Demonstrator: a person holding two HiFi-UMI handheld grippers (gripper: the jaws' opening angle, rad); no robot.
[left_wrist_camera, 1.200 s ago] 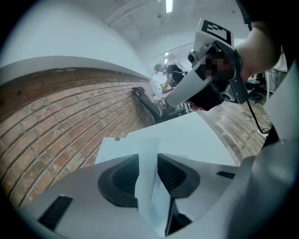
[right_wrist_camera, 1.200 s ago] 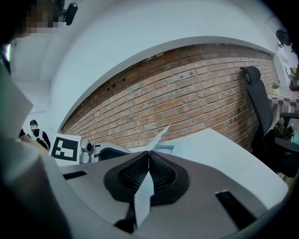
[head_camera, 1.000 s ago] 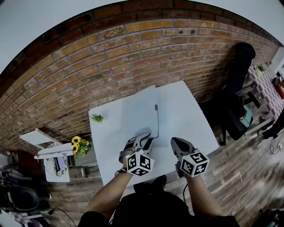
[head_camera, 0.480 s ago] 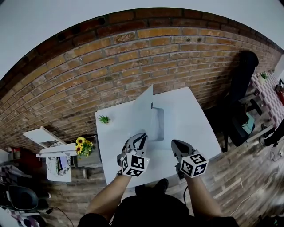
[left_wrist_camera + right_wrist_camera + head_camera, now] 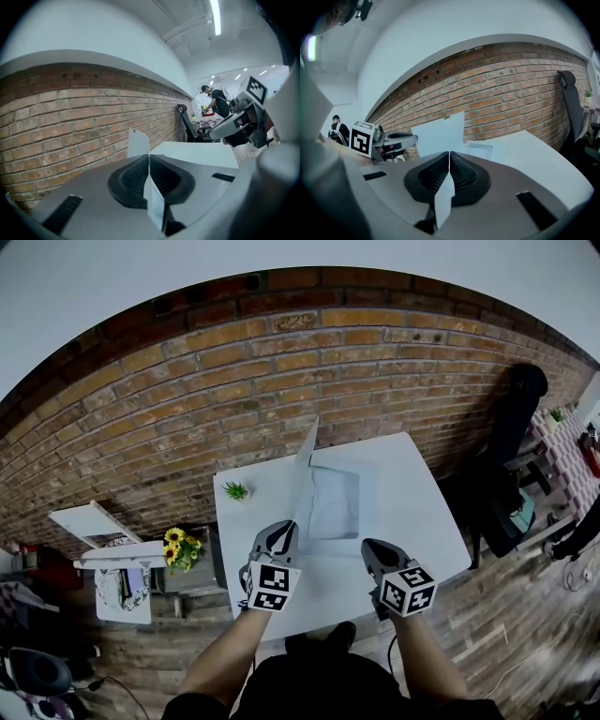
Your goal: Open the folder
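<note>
1. Left gripper [image 5: 284,529] pinched shut on near edge of cover [image 5: 306,465] of folder [image 5: 336,504], with cover standing near upright.
2. Right gripper [image 5: 369,546] with jaws pressed together, just right of folder's near corner, near front of white table [image 5: 412,512].
3. Folder's lower leaf lying flat mid-table, right of raised cover.
4. Small green plant [image 5: 236,490] at far-left table corner, apart from folder.
5. Brick wall [image 5: 234,381] right behind table.

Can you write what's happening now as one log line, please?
step: opening folder | left claw: shut on folder cover, cover standing near upright | right claw: shut on lower sheet, lying on table
</note>
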